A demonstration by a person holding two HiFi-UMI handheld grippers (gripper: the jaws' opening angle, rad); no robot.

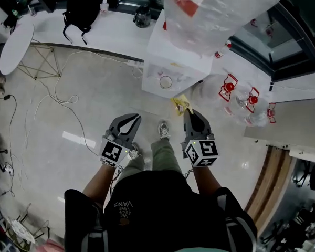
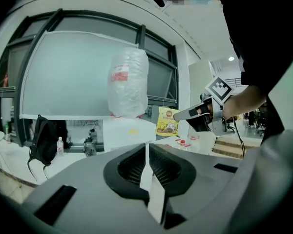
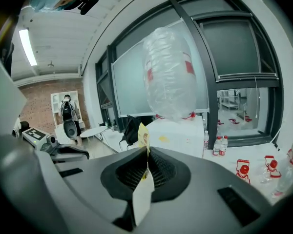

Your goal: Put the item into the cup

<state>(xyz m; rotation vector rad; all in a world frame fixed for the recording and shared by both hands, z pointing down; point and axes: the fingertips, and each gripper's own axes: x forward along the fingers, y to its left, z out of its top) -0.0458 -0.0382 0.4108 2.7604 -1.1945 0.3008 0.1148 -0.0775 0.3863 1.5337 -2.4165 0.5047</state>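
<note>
In the head view my right gripper [image 1: 189, 112] is shut on a yellow snack packet [image 1: 181, 105], held over the floor just short of a white stand [image 1: 163, 51]. A white cup [image 1: 166, 82] sits on the stand's near part, beyond the packet. The right gripper view shows the packet [image 3: 143, 134] edge-on, pinched in my right gripper [image 3: 147, 152]. My left gripper [image 1: 132, 118] hangs level with it to the left, away from the stand. In the left gripper view my left gripper [image 2: 146, 147] is shut with nothing in it, and the packet [image 2: 167, 121] shows to the right.
A large clear plastic bag [image 1: 215, 9] stands on the stand beyond the cup. Water bottles with red labels [image 1: 241, 96] lie on the floor at the right. Cables [image 1: 58, 93] trail across the floor at the left, near a round white table [image 1: 16, 43] and a black backpack [image 1: 86, 4].
</note>
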